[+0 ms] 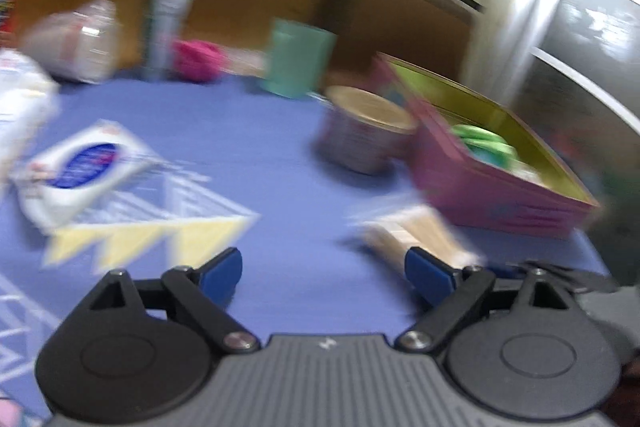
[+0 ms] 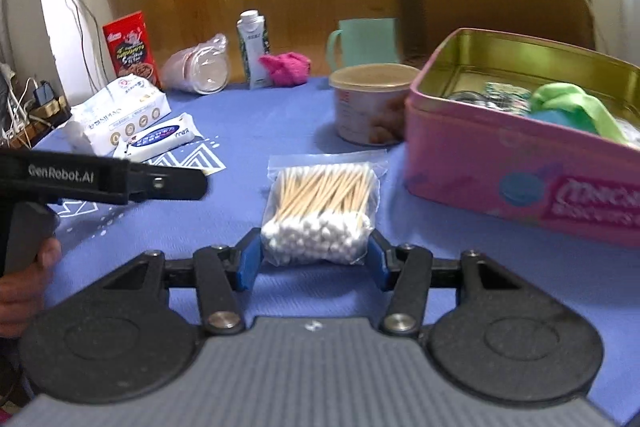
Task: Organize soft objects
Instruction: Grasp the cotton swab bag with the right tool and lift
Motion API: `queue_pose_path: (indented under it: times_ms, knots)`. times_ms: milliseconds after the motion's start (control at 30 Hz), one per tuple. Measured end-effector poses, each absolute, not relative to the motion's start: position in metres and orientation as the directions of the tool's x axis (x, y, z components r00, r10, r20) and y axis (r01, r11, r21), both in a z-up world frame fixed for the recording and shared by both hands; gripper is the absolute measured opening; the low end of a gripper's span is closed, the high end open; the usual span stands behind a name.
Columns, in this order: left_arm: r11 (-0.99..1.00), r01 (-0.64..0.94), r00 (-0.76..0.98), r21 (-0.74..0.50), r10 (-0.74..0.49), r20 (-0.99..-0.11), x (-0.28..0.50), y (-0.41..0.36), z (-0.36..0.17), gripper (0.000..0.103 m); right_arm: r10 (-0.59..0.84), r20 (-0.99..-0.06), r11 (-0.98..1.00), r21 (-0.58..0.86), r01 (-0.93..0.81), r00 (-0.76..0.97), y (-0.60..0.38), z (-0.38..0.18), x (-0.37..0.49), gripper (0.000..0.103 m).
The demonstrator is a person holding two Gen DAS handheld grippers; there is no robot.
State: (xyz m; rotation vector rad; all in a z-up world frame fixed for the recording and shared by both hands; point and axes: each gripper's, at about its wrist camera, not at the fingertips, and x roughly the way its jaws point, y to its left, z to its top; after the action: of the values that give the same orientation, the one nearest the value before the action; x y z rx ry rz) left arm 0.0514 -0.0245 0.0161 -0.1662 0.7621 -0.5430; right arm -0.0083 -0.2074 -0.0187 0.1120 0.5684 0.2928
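A clear bag of cotton swabs lies flat on the blue tablecloth. My right gripper is open, its blue pads close on either side of the bag's near end without squeezing it. The blurred left wrist view shows my left gripper wide open over bare cloth, nothing between its fingers; the swab bag lies just beyond its right finger. A pink tin at right holds a green cloth. A pink cloth sits at the table's back.
A lidded tub stands beside the tin, a green mug behind it. A carton, a tipped plastic cup, a red box, a tissue pack and a wipes packet fill the back left. A hand holds the left tool.
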Motion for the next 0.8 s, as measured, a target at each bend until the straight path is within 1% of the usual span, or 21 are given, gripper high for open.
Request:
queue_pose_path:
  times_ms: [33,67,100,133,167,200,233,267,300,367,433,500,533,600,700,767,800]
  knots:
    - [0.832,0.423,0.561,-0.360,-0.552,-0.616,0.055,-0.033,0.016,0.092,0.300,-0.511,0.953,0.183,-0.240,0.805,-0.207,-0.019,-0.008,0.064]
    - [0.819,0.430,0.536,-0.379,-0.570,-0.623,0.059,-0.040,0.016,0.091,0.300,-0.511,0.954,0.180,-0.241,0.805,-0.207,-0.021,-0.009,0.064]
    - [0.809,0.434,0.510,-0.396,-0.583,-0.633,0.063,-0.047,0.015,0.086,0.303,-0.508,0.953,0.181,-0.243,0.806,-0.208,-0.022,-0.009,0.064]
    - [0.801,0.435,0.476,-0.411,-0.592,-0.650,0.068,-0.054,0.012,0.075,0.304,-0.502,0.953,0.181,-0.245,0.810,-0.207,-0.023,-0.008,0.062]
    - [0.799,0.441,0.470,-0.409,-0.593,-0.654,0.070,-0.060,0.011,0.074,0.304,-0.499,0.952,0.177,-0.248,0.811,-0.207,-0.023,-0.008,0.058]
    - [0.799,0.454,0.471,-0.395,-0.591,-0.655,0.070,-0.066,0.012,0.063,0.310,-0.495,0.951,0.175,-0.256,0.812,-0.207,-0.023,-0.009,0.053]
    - [0.778,0.472,0.447,-0.413,-0.616,-0.649,0.069,-0.071,0.014,0.049,0.314,-0.490,0.949,0.177,-0.260,0.813,-0.209,-0.023,-0.010,0.051]
    - [0.761,0.483,0.431,-0.433,-0.637,-0.639,0.069,-0.073,0.018,0.046,0.312,-0.484,0.950,0.179,-0.257,0.818,-0.210,-0.022,-0.011,0.050]
    - [0.747,0.499,0.422,-0.440,-0.653,-0.629,0.069,-0.076,0.024,0.045,0.305,-0.476,0.952,0.174,-0.251,0.825,-0.213,-0.021,-0.012,0.050]
    - [0.732,0.536,0.434,-0.421,-0.667,-0.606,0.065,-0.085,0.042,0.047,0.305,-0.429,0.952,0.167,-0.257,0.850,-0.221,-0.015,-0.021,0.049]
    - [0.728,0.570,0.450,-0.381,-0.664,-0.597,0.064,-0.102,0.059,0.050,0.296,-0.357,0.954,0.146,-0.260,0.886,-0.229,-0.003,-0.029,0.049]
    - [0.713,0.610,0.455,-0.345,-0.672,-0.585,0.067,-0.120,0.072,0.052,0.250,-0.283,0.967,0.114,-0.226,0.926,-0.239,0.009,-0.035,0.046]
    - [0.695,0.634,0.449,-0.338,-0.688,-0.570,0.068,-0.131,0.079,0.054,0.225,-0.256,0.973,0.114,-0.202,0.940,-0.248,0.015,-0.034,0.029]
    - [0.675,0.680,0.458,-0.284,-0.695,-0.555,0.069,-0.154,0.091,0.053,0.234,-0.244,0.966,0.168,-0.197,0.941,-0.268,0.024,-0.028,0.025]
    - [0.638,0.731,0.443,-0.242,-0.714,-0.542,0.066,-0.188,0.103,0.054,0.215,-0.237,0.962,0.218,-0.164,0.947,-0.297,0.031,-0.018,0.017]
    - [0.646,0.731,0.456,-0.221,-0.703,-0.547,0.070,-0.198,0.106,0.054,0.225,-0.239,0.952,0.259,-0.161,0.945,-0.313,0.030,-0.015,0.017]
    - [0.647,0.728,0.455,-0.226,-0.703,-0.547,0.070,-0.196,0.106,0.055,0.237,-0.245,0.948,0.270,-0.169,0.940,-0.321,0.028,-0.016,0.021]
